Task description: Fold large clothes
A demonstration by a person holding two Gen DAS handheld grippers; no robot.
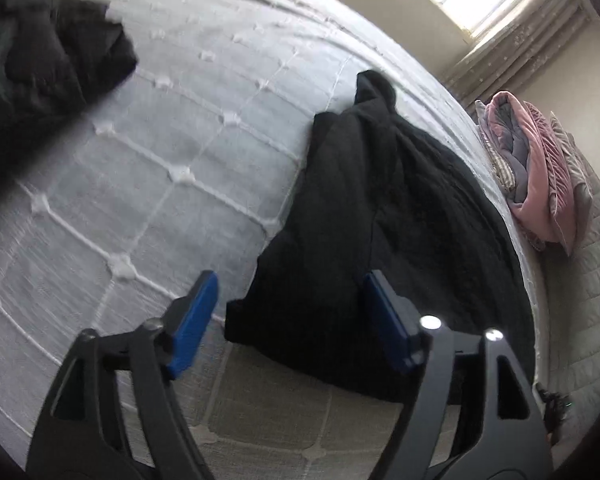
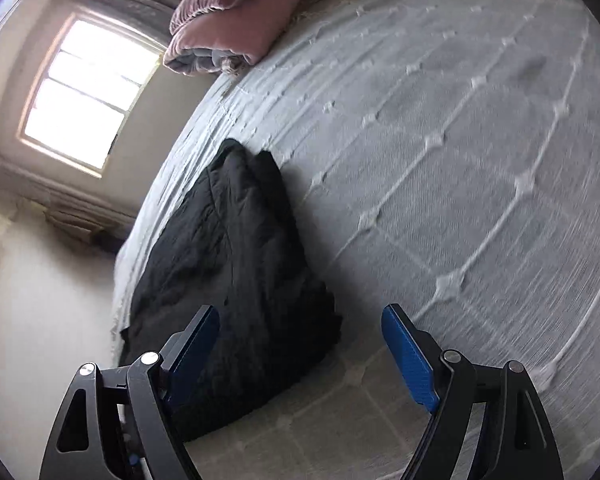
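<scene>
A folded black garment (image 1: 380, 216) lies near the edge of the white quilted bed (image 1: 172, 128); it also shows in the right wrist view (image 2: 236, 264). A second, crumpled black garment (image 1: 48, 64) lies at the far left of the bed. My left gripper (image 1: 292, 304) is open and empty, hovering just above the near end of the folded garment. My right gripper (image 2: 300, 344) is open and empty, above the garment's near right corner, over the bed (image 2: 460, 140).
A folded pink and grey blanket pile (image 1: 540, 176) sits past the garment at the bed's end, also in the right wrist view (image 2: 228, 28). A bright window (image 2: 84, 92) and floor (image 2: 44, 312) lie beyond the bed's edge.
</scene>
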